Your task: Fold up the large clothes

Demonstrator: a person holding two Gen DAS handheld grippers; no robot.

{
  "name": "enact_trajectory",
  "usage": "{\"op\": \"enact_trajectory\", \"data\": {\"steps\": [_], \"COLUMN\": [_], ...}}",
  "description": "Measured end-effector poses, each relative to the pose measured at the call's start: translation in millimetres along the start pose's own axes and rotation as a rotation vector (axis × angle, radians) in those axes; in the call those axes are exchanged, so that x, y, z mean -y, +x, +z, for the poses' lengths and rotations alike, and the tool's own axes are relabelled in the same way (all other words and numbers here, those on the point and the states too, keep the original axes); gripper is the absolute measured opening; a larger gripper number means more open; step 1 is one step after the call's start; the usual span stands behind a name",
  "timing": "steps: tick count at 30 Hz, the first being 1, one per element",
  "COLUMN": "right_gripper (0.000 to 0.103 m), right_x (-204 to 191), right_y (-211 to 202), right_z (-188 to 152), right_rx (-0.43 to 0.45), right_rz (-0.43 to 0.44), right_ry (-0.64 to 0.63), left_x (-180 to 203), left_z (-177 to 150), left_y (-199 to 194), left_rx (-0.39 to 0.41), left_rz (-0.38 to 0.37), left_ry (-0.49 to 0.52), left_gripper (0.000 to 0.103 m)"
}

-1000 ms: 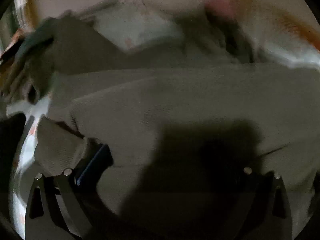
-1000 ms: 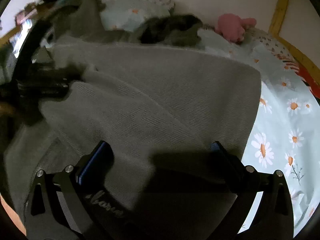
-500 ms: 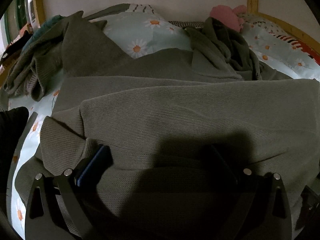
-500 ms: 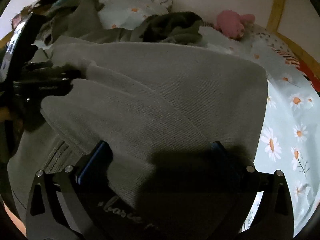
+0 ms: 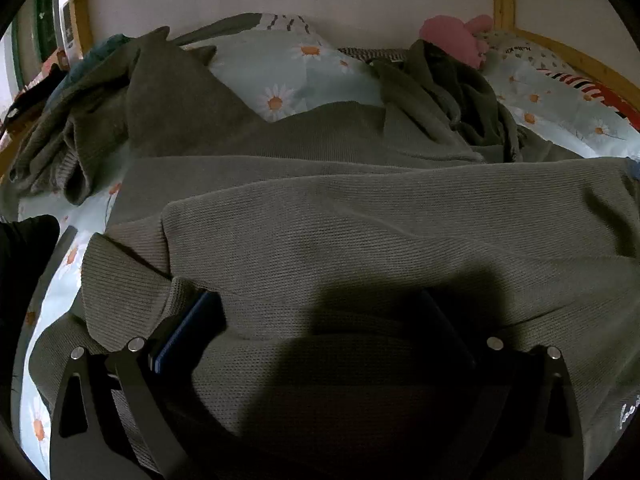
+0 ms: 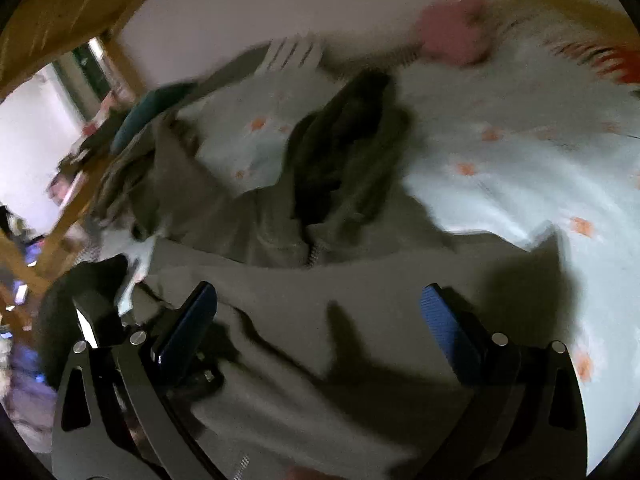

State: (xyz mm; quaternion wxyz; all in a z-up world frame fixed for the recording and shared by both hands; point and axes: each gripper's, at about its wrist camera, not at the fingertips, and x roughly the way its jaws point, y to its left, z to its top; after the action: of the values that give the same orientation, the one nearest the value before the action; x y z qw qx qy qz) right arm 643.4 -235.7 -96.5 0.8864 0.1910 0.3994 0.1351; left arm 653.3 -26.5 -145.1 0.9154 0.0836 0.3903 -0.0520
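So, left wrist view: left hand-held gripper (image 5: 316, 308) sits spread wide over the gray sweater (image 5: 380, 240), jaws released, nothing pinched. Sweater lies on the bed (image 5: 280, 68), one panel already folded over w/ a straight edge across the top; cuff and sleeve bunched at the left. Judging by that, fold is partly done, sleeve and final halving prob. left. More clothes (image 5: 72, 132) piled at far left, a dark garment (image 5: 452, 96) and pink toy (image 5: 452, 40) behind, so room to push back is limited.

Right wrist view, blurred: right hand-held gripper (image 6: 320, 304) also spread, gripping nothing, above the sweater's near edge. Bare sheet to the right gives free space; wooden frame (image 6: 72, 12) crowds the left.
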Motion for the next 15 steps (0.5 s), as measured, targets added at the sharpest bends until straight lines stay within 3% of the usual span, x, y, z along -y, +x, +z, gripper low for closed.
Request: {"op": "enact_trajectory", "data": {"steps": [3,7,9,12,15], "right_gripper": [0.1,0.1,0.1,0.1,0.1], "right_x": [16,63,81,102,111], "right_y": [31,82,107,145,169], "right_z": [50,122,146,174,178], "right_rx": [0.014,-0.03,-0.084,-0.139,-0.185], "right_rz": [-0.013,-0.065,-0.083,-0.034,0.015], "right_ry": [0.03,0.125,0.153,0.216,0.263], "left_x": [-8,-6,-5,-4,-3], "left_z": [-3,-3,-3,-1,0], "left_y": [-8,-7,-6,-4,-4], "left_rx": [0.001,0.02,0.022,0.019,0.024], "left_rz": [-0.007,-0.003,0.001,-0.006,-0.004], "left_ry": [-0.002,-0.003,-0.002,-0.006,-0.006], "left_gripper": [0.098,0.098,0.098,0.098,0.098]}}
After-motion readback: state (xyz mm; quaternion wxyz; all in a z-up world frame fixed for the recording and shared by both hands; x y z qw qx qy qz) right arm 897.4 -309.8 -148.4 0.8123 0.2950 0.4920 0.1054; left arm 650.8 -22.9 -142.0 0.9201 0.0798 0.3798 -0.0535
